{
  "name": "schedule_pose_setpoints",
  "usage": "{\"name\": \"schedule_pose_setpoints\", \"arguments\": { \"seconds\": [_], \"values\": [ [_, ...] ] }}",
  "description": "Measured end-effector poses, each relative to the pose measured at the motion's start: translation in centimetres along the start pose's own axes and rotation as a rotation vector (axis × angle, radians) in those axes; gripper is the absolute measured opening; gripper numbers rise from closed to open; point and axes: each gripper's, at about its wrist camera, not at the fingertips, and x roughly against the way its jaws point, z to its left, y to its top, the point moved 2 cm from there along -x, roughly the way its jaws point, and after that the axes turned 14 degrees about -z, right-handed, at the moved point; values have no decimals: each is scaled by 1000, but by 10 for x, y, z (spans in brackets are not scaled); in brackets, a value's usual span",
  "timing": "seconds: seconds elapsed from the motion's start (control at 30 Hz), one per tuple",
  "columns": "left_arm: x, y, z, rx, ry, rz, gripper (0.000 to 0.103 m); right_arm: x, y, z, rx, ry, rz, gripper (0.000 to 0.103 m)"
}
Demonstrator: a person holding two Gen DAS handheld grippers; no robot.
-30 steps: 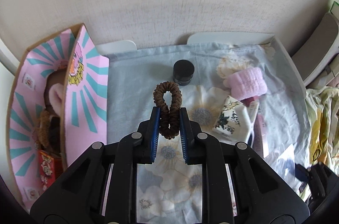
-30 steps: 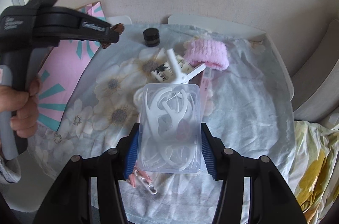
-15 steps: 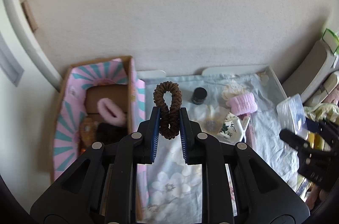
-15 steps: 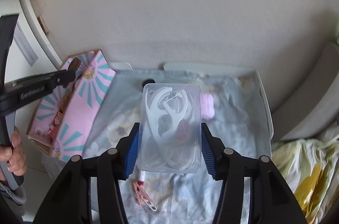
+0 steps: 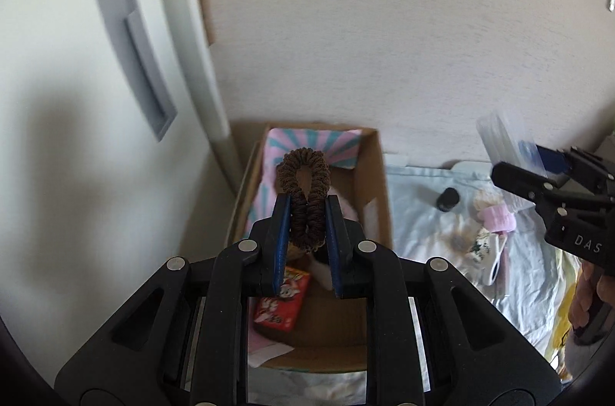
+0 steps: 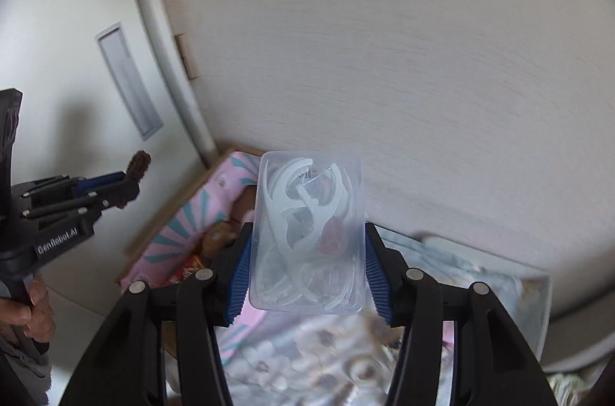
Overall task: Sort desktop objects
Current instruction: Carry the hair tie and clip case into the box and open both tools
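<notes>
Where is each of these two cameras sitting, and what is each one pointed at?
Left wrist: rides the left gripper, looking down over its brown scrunchie into the cardboard box; a hand shows at right.
Right wrist: rides the right gripper, looking past its clear plastic case; a hand shows at left.
Shared: the box, the floral cloth, and each other's gripper.

Box floor (image 5: 326, 336) partly hidden behind fingers, floral cloth (image 6: 307, 360) blurred

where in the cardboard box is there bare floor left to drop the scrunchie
Bare brown floor shows at the near end of the cardboard box, right of the red packet. The far end looks crowded with a pale item under the scrunchie.
</notes>
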Motion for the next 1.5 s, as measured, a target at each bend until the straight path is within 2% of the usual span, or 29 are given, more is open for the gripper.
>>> {"name": "schedule_pose_setpoints", "arguments": {
  "seconds": [0.17,0.27,0.4,0.5,0.67,1.03,1.07,1.1,1.13,1.17,1.2,1.3,1.5],
  "values": [
    [-16,-27,19,42,-9,64,16,-48,-3,48,42,95,66,49],
    [-32,-54,20,68,-31,118,16,-81,-13,69,52,132,129,49],
    [-52,-87,15,76,-51,190,16,-129,-34,87,83,113,236,49],
    [-63,-103,13,82,-62,226,16,-152,-50,95,114,107,283,49],
    [-72,-114,13,92,-78,250,16,-167,-59,98,110,111,307,49],
    [-80,-114,16,82,-84,252,16,-197,-64,98,114,84,337,49],
    [-80,-113,17,85,-84,250,19,-200,-64,98,110,79,345,50],
    [-80,-113,16,88,-87,250,36,-204,-65,97,102,74,363,51],
    [-81,-113,16,89,-92,261,76,-207,-66,95,92,68,383,55],
    [-81,-112,15,86,-90,267,95,-209,-67,93,82,60,395,58],
    [-79,-111,14,81,-85,254,102,-210,-66,91,71,49,398,62],
    [-71,-106,12,73,-96,213,102,-203,-60,80,21,40,372,63],
    [-68,-103,11,43,-71,190,102,-181,-55,60,-53,27,336,63]
  ]
}}
